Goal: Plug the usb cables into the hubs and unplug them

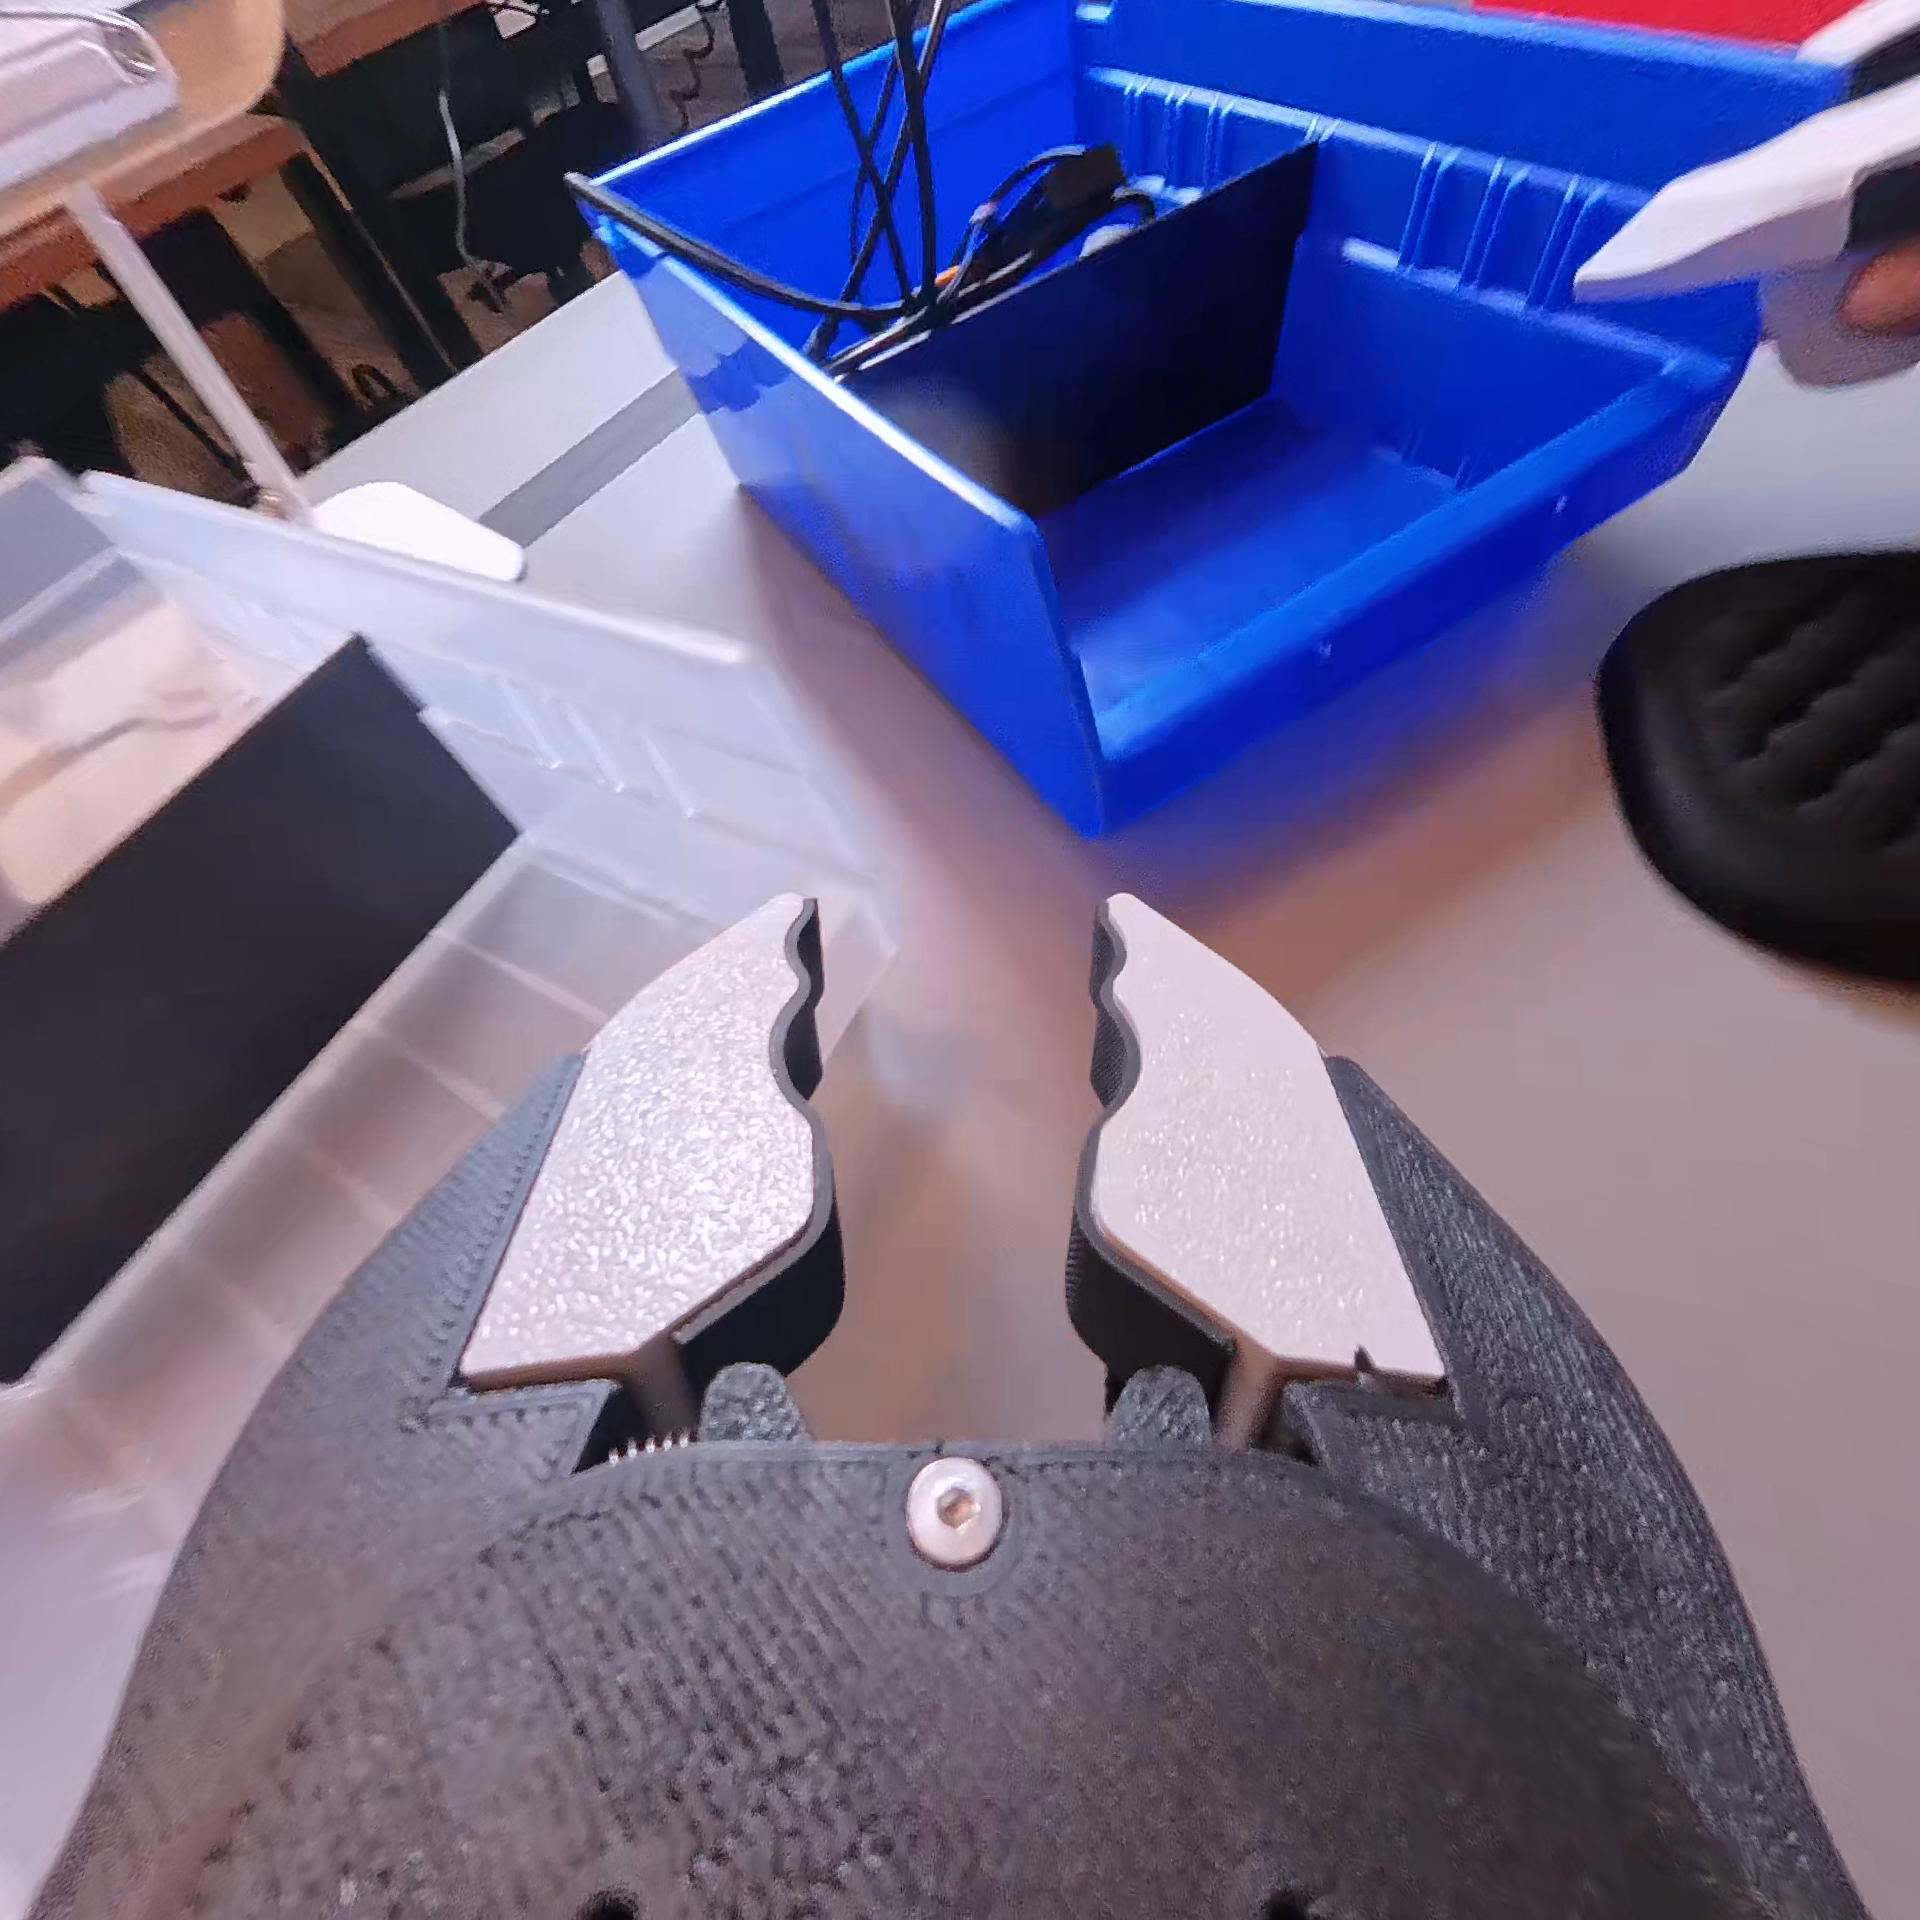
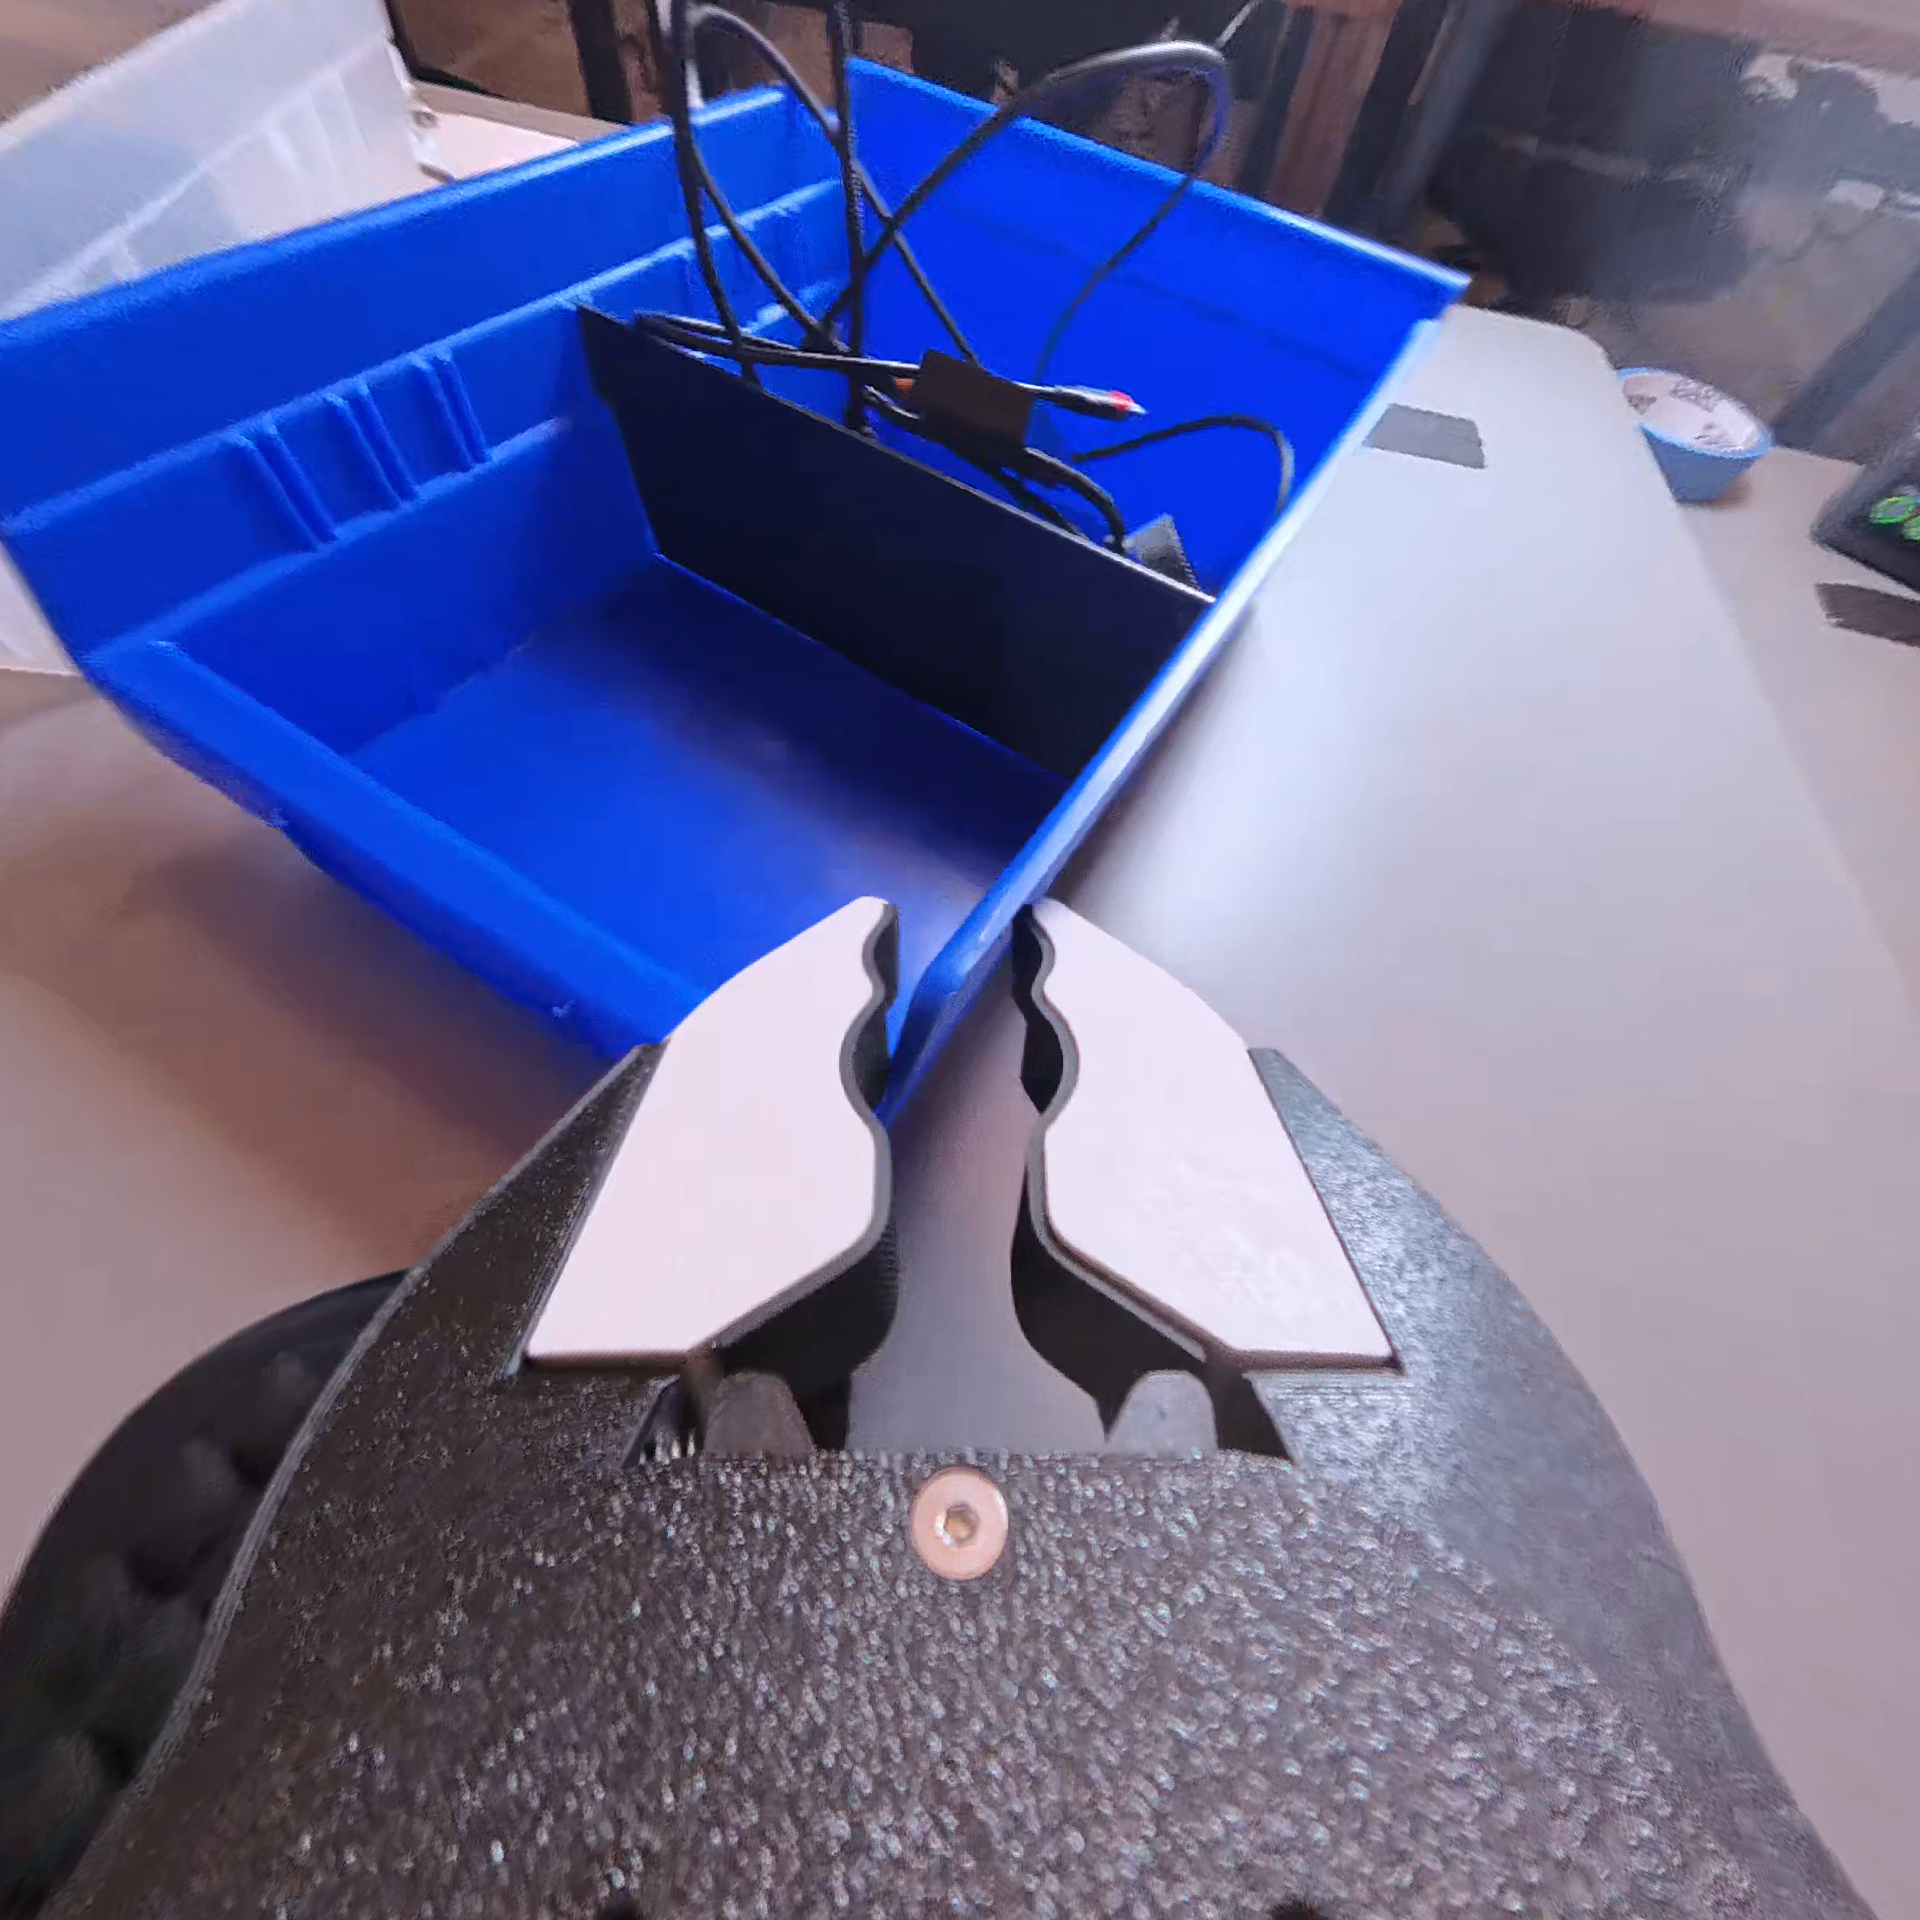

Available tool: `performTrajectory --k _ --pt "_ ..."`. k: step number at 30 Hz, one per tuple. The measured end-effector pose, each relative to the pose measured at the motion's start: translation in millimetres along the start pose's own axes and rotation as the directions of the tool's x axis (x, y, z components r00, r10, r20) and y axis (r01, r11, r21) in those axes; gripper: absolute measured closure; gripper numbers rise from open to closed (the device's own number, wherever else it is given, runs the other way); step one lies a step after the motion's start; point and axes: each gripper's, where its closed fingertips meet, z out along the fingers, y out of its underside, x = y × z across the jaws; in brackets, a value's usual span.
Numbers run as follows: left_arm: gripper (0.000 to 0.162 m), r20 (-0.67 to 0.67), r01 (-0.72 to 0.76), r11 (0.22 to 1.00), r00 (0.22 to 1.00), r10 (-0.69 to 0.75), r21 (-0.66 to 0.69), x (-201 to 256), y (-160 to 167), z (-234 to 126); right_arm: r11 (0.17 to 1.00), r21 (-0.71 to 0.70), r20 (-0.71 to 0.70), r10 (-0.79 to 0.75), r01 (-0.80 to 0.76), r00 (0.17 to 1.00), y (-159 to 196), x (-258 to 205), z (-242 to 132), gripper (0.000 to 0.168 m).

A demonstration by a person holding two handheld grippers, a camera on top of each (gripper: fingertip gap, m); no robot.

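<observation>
Right gripper (image 2: 954, 935) open, cables (image 2: 935, 395) beyond in blue bin (image 2: 312, 499)

No readable writing in either view.
The roll of tape (image 2: 1696, 436) on the table (image 2: 1507, 935) carries printed marks and the dark device (image 2: 1875, 514) shows green glowing spots, all too blurred to read.

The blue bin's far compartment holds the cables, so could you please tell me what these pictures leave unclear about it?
- Hub: right wrist view shows only a dark block among the cables; its ports are too small to see.
- Plugged or not: the black divider hides the compartment floor in both views.
- Cable tops: cut off by the top edge in both views.
- Blue bin, left wrist view: motion blur smears its near wall.
</observation>
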Motion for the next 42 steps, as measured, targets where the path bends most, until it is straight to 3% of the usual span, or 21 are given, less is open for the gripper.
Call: performTrajectory --k 4,6,8,11,13,18,21,24,29,33,37,42 --pt "0.100 -0.090 0.129 0.991 0.988 -0.124 0.046 28.2 -16.3 34.2 1.000 0.002 -0.047 -0.019 0.020 0.999 4.5 11.8 -11.3 0.156" --pt "0.102 -0.157 0.212 0.974 0.967 -0.198 0.078 43.4 -27.0 50.9 1.000 0.014 -0.049 -0.024 0.025 0.999 5.9 12.2 -18.1 0.158" --pt "0.117 -0.180 0.232 0.968 0.960 -0.213 0.091 53.0 -32.9 63.7 0.999 0.032 -0.045 -0.039 0.040 0.998 6.2 9.4 -25.5 0.159" --pt "0.136 -0.109 0.157 0.981 0.984 -0.144 0.118 48.0 -41.5 58.1 0.991 0.076 -0.087 -0.104 0.111 0.991 -0.9 5.5 -42.9 0.158" --pt "0.147 -0.056 0.064 0.980 0.997 -0.054 0.188 47.1 -60.0 40.2 0.983 0.114 -0.125 -0.131 0.146 0.983 -10.7 3.7 -61.2 0.159" --pt "0.148 -0.002 -0.051 0.955 0.999 0.054 0.293 53.2 -94.9 -15.4 0.956 0.225 -0.160 -0.155 0.189 0.975 -38.8 -10.2 -106.9 0.160" --pt "0.147 0.115 -0.148 0.936 0.987 0.117 0.320 40.9 -112.9 -78.2 0.922 0.328 -0.098 -0.182 0.205 0.978 -77.4 -39.1 -131.0 0.160" --pt "0.148 0.281 -0.213 0.931 0.951 0.129 0.295 5.8 -113.9 -153.9 0.867 0.448 0.014 -0.250 0.217 0.968 -126.6 -95.8 -138.6 0.159" --pt "0.147 0.569 -0.223 0.960 0.817 0.090 0.169 -66.3 -73.3 -284.9 0.796 0.582 0.256 -0.372 0.165 0.892 -198.1 -231.6 -118.5 0.158" --pt "0.148 0.700 -0.141 0.988 0.712 0.054 0.068 -116.9 -22.0 -364.4 0.791 0.596 0.409 -0.448 0.140 0.795 -221.8 -344.7 -86.4 0.159" --pt "0.149 0.746 -0.013 1.000 0.666 0.013 -0.006 -156.1 47.0 -396.7 0.821 0.555 0.524 -0.469 0.132 0.711 -208.7 -432.0 -44.0 0.158" --pt "0.150 0.709 0.160 0.981 0.704 -0.036 -0.108 -187.4 124.2 -387.6 0.865 0.472 0.606 -0.457 0.167 0.652 -168.3 -486.8 6.5 0.158"
